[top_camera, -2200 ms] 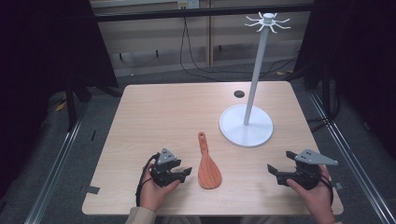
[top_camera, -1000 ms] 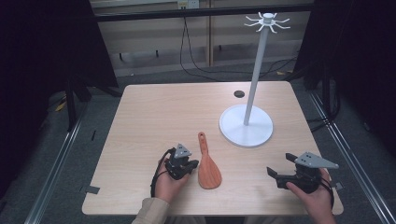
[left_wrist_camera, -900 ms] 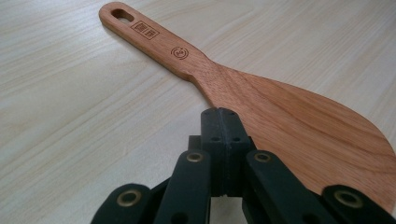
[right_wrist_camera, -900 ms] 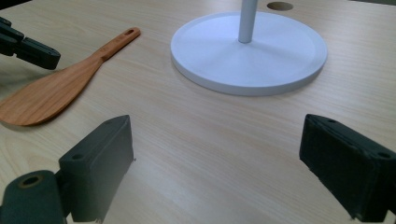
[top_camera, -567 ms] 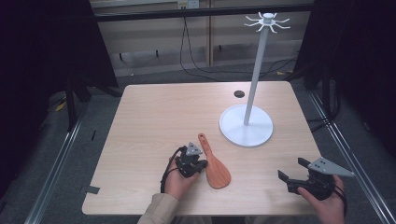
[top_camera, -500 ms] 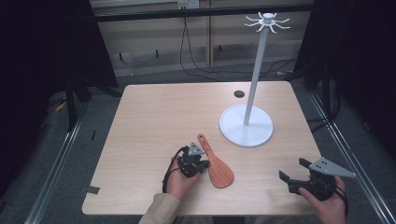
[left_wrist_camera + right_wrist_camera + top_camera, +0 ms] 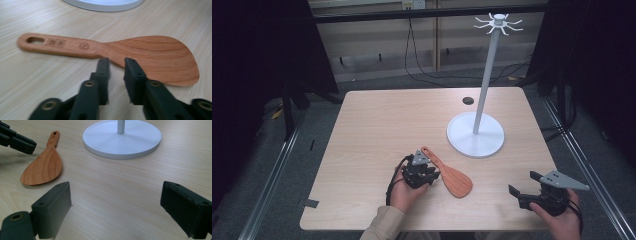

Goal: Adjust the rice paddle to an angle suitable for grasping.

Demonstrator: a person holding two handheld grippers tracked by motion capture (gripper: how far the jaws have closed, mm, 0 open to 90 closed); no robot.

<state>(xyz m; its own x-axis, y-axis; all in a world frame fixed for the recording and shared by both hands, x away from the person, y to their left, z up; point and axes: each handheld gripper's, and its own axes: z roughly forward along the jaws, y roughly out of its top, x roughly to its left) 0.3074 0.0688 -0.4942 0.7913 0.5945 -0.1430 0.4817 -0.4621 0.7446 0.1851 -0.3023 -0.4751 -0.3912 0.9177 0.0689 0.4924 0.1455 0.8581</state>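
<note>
The wooden spatula (image 7: 448, 173) lies flat on the surface (image 7: 402, 125), near the white stand (image 7: 476, 140). The left gripper (image 7: 115, 65) sits at its neck, jaws narrowly apart (nothing clamped). The right gripper (image 7: 113, 205) hovers well apart, jaws wide.

The wooden rice paddle (image 7: 448, 172) lay flat, its neck just beyond the left gripper (image 7: 117, 62), holed handle leftward.
</note>
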